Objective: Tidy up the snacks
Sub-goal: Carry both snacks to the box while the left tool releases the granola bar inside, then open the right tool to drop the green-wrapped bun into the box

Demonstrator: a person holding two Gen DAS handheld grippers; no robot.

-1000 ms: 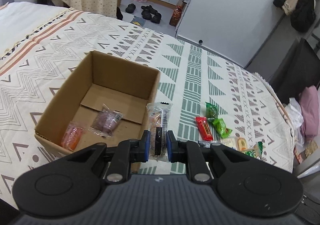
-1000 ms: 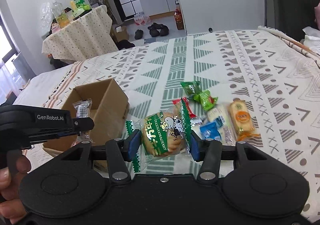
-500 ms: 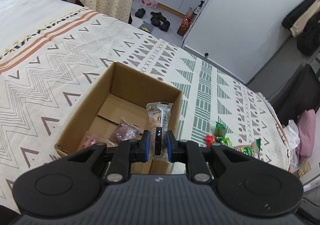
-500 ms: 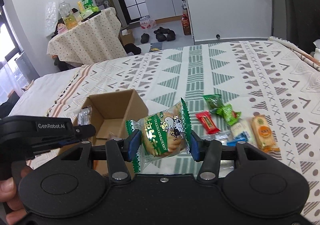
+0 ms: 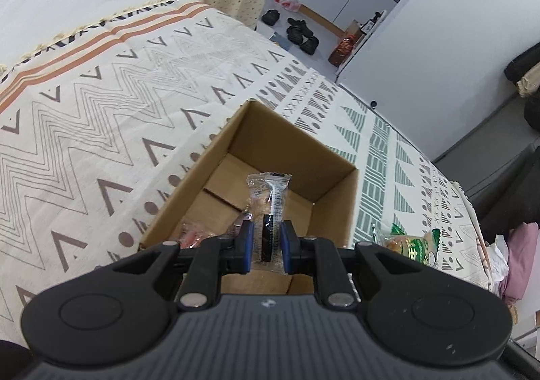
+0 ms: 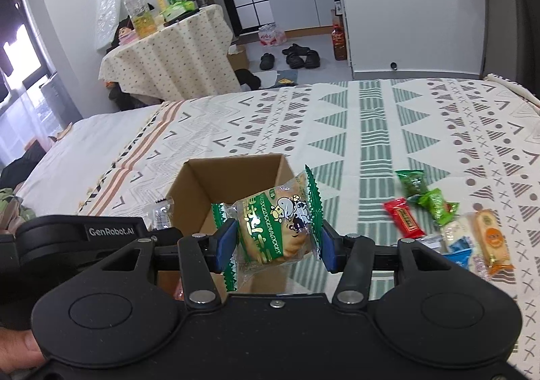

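Note:
An open cardboard box (image 5: 337,207) (image 6: 199,197) stands on the patterned bedspread. My left gripper (image 5: 265,243) is shut on a clear-wrapped snack (image 5: 268,197) and holds it above the box's inside. A reddish packet (image 5: 190,234) lies in the box, partly hidden. My right gripper (image 6: 275,239) is shut on a green-wrapped biscuit pack (image 6: 273,224), held at the box's right side; the pack also shows in the left wrist view (image 5: 411,246). The left gripper body (image 6: 84,238) shows at the left of the right wrist view.
Loose snacks lie on the bedspread right of the box: green packets (image 6: 425,192), a red bar (image 6: 405,218), a blue packet (image 6: 459,245), an orange-labelled cracker pack (image 6: 491,239). A cloth-covered table with bottles (image 6: 168,52) and shoes (image 6: 293,57) are beyond the bed.
Both grippers have moved left toward the box, each still holding its snack. The left one now hangs over the box's inside; the right one has come up to the box's right side.

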